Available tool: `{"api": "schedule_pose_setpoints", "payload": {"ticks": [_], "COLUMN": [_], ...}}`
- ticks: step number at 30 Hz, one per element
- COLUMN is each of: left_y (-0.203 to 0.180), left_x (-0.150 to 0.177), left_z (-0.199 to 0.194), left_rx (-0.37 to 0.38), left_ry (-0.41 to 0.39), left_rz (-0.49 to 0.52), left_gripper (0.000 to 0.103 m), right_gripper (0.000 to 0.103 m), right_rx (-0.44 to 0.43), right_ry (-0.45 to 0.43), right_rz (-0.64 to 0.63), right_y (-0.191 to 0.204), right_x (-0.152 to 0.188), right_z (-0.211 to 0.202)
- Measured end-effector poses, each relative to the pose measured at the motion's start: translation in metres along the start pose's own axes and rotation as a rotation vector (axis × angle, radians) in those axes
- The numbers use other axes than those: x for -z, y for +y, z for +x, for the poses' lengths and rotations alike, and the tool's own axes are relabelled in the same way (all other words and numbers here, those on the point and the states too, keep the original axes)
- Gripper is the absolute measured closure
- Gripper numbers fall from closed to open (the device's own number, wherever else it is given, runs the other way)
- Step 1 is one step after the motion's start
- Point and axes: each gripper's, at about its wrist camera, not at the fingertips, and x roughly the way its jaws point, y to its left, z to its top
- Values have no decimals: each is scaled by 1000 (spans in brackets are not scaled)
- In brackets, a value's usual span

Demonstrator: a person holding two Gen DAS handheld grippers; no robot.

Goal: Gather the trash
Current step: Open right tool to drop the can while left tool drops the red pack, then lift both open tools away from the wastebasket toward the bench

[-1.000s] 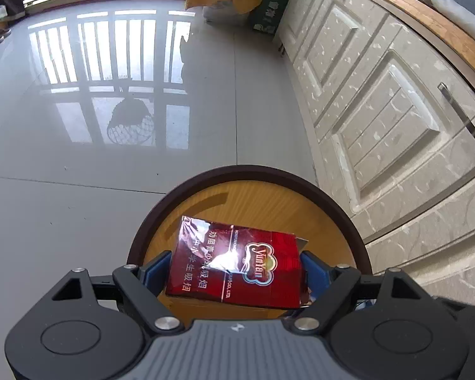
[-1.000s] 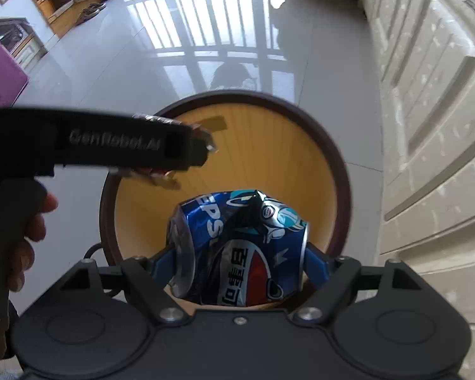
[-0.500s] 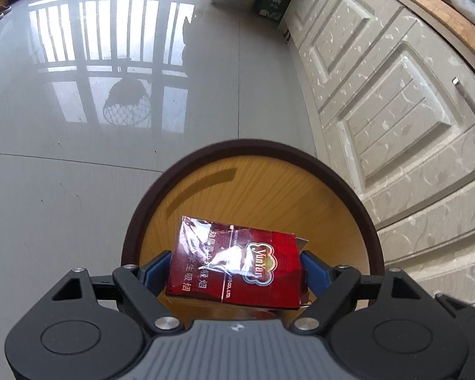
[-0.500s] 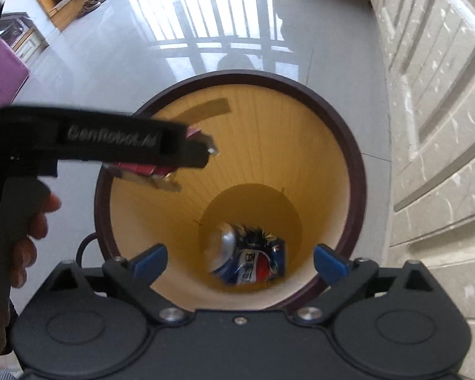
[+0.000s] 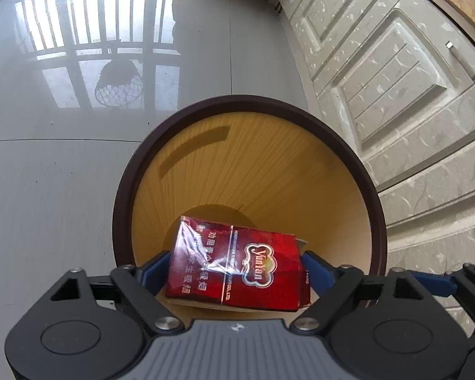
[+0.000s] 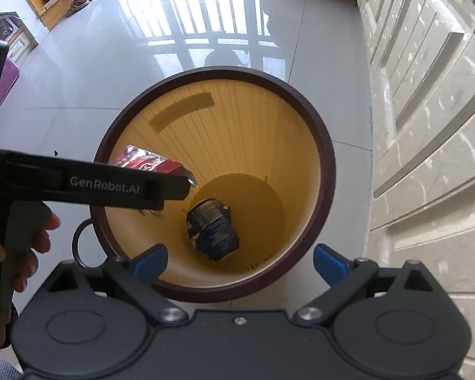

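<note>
Floor tile (image 5: 63, 190) bare at left. Left hand-held gripper (image 5: 237, 267) over bin rim (image 5: 123, 196), jaws just widening, red cigarette pack (image 5: 237, 266) between pads. Right hand-held gripper (image 6: 239, 261) spread wide, empty; crushed can (image 6: 213, 229) on bin bottom. Cabinet doors (image 6: 427, 110) close at right.

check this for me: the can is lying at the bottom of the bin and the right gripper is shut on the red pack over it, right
Not quite: the left gripper, not the right, has the red pack between its jaws, as the left wrist view shows. The right gripper is open and empty. The can does lie at the bottom of the bin.
</note>
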Motion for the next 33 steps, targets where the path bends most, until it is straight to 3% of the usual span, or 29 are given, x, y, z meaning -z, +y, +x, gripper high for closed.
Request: {"api": "schedule_pose_setpoints", "payload": {"ticks": [6, 19, 33], "left_y": [-5, -7, -7], "left_x": [0, 3, 19], "left_z": [-10, -40, -91], "left_rx": [-9, -52, -108], "left_ry": [-8, -25, -49], "left_rz": [14, 39, 46], "left_gripper": [3, 0, 0], "right_gripper": [4, 4, 3], "right_rx": [11, 35, 58], "right_ry": [13, 6, -82], "right_rz": [2, 14, 31], "right_y": [-1, -3, 3], "right_x": [1, 3, 3], "right_z": [-6, -24, -80]}}
